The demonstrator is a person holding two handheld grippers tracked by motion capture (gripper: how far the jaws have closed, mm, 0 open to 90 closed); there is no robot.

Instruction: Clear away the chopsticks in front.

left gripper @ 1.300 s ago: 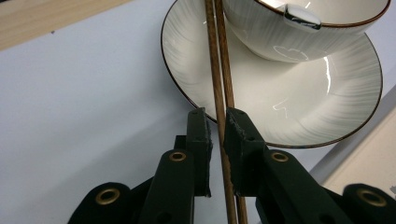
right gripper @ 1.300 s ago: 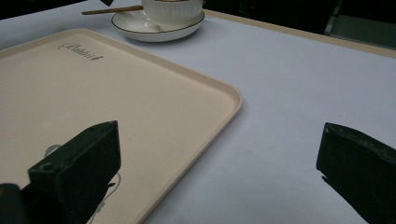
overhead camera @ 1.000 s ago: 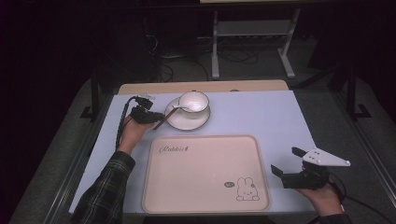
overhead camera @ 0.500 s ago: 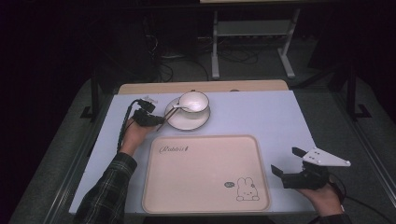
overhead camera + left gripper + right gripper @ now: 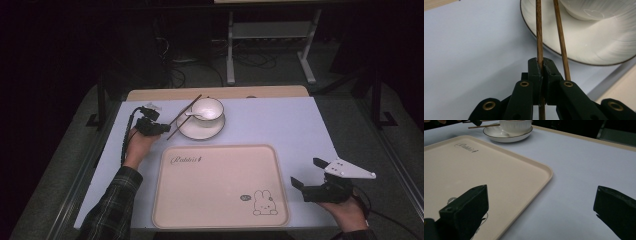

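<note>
Between the closed jaws, one chopstick (image 5: 539,37).

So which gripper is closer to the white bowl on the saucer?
Left. The left gripper sits just left of the white bowl, clamping one brown wooden chopstick. The right gripper waits open, far off beside the beige tray.

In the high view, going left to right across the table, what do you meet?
Left gripper shut on one chopstick → saucer carrying the cup → beige tray's rabbit print → right gripper, jaws apart.
</note>
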